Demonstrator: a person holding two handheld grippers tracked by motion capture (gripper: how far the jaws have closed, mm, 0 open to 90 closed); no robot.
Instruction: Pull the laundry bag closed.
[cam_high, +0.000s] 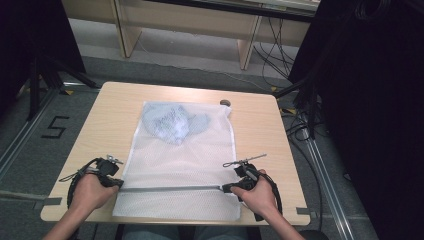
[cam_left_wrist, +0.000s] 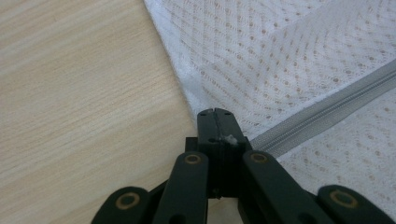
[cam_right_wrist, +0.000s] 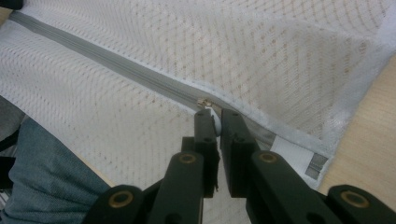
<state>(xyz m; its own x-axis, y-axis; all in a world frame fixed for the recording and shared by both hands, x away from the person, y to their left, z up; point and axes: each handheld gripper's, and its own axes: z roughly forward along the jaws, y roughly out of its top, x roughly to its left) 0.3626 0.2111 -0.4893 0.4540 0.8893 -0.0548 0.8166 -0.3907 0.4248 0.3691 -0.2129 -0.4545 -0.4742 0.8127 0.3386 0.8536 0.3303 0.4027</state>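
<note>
With the mesh laundry bag (cam_high: 180, 170) flat on the bench (cam_high: 105, 125), the left claw (cam_left_wrist: 215, 113) pinches its edge, the right claw (cam_right_wrist: 214, 114) nips the zipper pull (cam_right_wrist: 204, 101), and the zipper (cam_high: 170, 189) looks fully closed.

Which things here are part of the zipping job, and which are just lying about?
In the job: mesh laundry bag; its grey zipper; zipper pull, pinched by the right gripper; left gripper, clamped on the bag's edge; bluish clothes inside the bag.

Lying about: small round thing on the table; floor cables.
</note>
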